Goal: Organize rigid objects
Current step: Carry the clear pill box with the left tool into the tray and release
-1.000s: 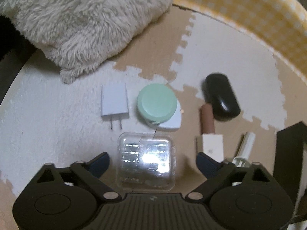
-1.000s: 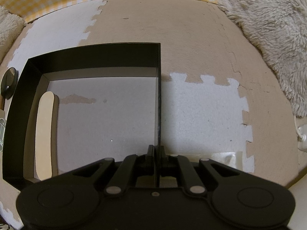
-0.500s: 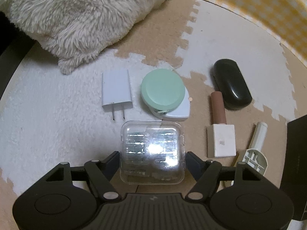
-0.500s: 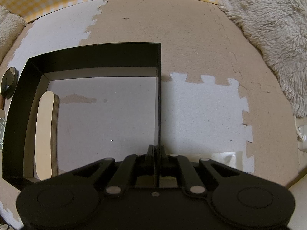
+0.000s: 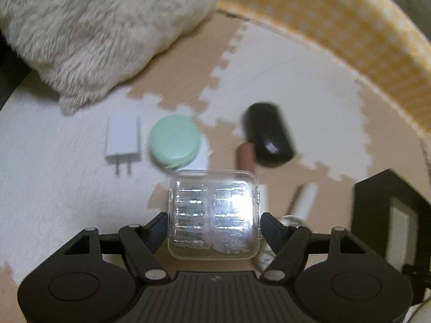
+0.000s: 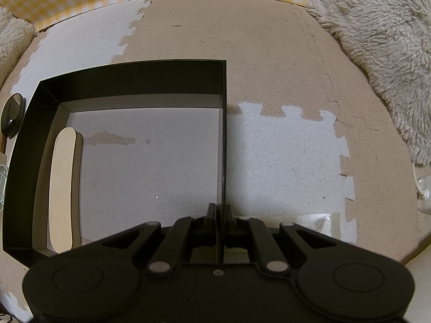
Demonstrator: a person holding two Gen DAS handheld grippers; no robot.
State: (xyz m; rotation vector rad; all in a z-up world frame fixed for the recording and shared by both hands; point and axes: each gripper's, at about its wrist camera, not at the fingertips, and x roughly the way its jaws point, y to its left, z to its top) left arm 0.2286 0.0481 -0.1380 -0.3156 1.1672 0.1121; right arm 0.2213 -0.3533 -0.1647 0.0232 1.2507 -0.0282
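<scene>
My left gripper [image 5: 214, 222] is shut on a clear plastic case [image 5: 214, 214], which hangs lifted above the mat. Below it lie a white plug adapter [image 5: 124, 141], a mint round container [image 5: 175, 141], a black oval case [image 5: 269, 134], a brown tube [image 5: 243, 156] and a white stick-like piece [image 5: 304, 199]. My right gripper [image 6: 219, 215] is shut on the right wall of a black box [image 6: 222, 134]. Inside the box, a stack of wooden sticks [image 6: 63, 188] lies along the left wall.
A fluffy cream cushion [image 5: 94, 32] lies at the upper left of the left wrist view, another fluffy cushion [image 6: 377, 40] at the right wrist view's upper right. A yellow checked border [image 5: 350, 27] edges the puzzle mat. The black box corner [image 5: 388, 204] shows at the right.
The left gripper's jaws closed onto the clear case and raised it off the mat; the view shifted toward the black box. The right gripper has not moved.
</scene>
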